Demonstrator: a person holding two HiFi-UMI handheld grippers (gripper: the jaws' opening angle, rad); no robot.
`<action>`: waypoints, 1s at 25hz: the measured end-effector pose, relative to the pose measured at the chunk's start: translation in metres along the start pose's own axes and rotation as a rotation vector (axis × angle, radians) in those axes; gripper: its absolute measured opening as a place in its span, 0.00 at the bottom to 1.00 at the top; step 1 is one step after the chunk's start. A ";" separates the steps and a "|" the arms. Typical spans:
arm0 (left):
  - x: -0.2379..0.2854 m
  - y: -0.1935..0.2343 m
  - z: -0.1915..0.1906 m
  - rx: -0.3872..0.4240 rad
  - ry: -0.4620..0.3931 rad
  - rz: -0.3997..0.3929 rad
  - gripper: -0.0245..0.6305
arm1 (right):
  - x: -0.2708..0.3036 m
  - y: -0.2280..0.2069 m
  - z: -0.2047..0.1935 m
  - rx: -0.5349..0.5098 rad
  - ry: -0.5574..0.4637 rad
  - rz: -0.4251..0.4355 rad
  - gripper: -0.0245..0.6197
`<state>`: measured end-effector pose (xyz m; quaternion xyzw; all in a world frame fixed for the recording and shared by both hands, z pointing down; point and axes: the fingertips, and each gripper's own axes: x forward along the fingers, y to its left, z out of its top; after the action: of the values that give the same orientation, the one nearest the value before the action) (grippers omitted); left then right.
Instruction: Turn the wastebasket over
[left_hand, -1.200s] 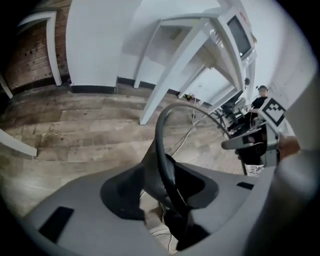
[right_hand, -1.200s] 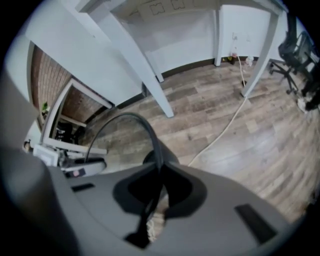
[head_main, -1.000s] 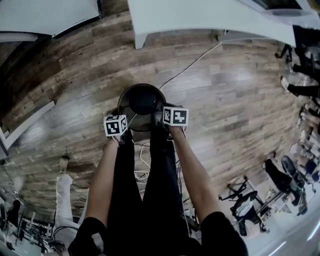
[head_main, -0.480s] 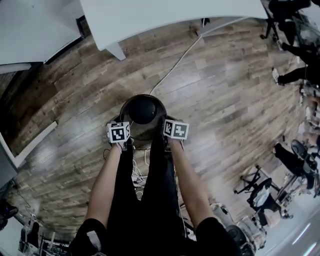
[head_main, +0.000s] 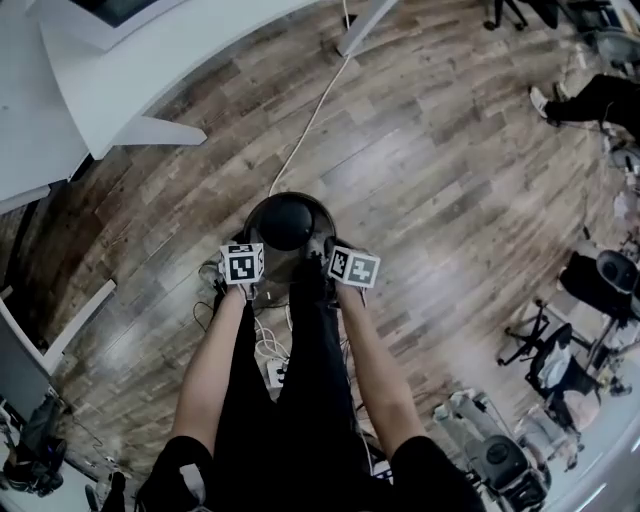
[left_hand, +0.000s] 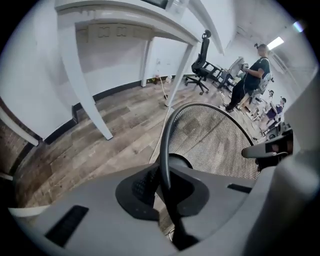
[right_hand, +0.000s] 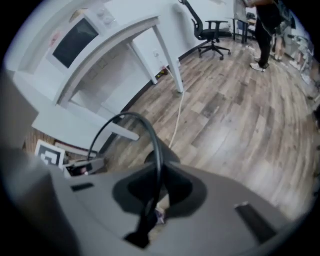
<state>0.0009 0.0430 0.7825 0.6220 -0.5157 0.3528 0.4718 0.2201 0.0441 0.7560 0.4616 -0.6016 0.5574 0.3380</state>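
Wastebasket (head_main: 288, 222) of black round wire mesh, pinched on both sides of its rim

Head view: the wastebasket sits low over the brown wood-plank floor (head_main: 450, 200), straight in front of the person's legs. The left gripper (head_main: 250, 274) and the right gripper (head_main: 345, 270) meet its rim at opposite sides. That symmetric hold probably serves the flip, since the basket can roll about the line between the two grips. Open floor lies ahead and to the right. The white desk (head_main: 140, 130) stands well apart at the upper left. A white cable (head_main: 310, 120) runs across the planks toward the basket, and looks like the only thing near enough to catch.

Left gripper view: the jaws are closed narrowly on the thin hoop of the rim, and the mesh wall curves away beyond them. A desk leg stands off to the left, with bare planks between.

Right gripper view: these jaws also clamp the hoop, nearly together, with the wire running straight through the gap. Clear floor stretches to a black office chair (right_hand: 212, 30) and a standing person (right_hand: 265, 30), both far off.
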 end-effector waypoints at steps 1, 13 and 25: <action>0.007 -0.013 0.004 0.017 0.008 -0.008 0.10 | -0.002 -0.014 0.003 0.016 -0.008 -0.002 0.12; 0.131 -0.129 0.046 0.139 0.026 -0.091 0.10 | 0.018 -0.161 0.046 0.163 -0.106 -0.055 0.12; 0.247 -0.141 0.061 0.164 0.020 -0.059 0.10 | 0.118 -0.234 0.075 0.182 -0.119 -0.046 0.11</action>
<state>0.1893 -0.0881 0.9607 0.6698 -0.4619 0.3860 0.4348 0.4054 -0.0394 0.9377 0.5363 -0.5570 0.5733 0.2710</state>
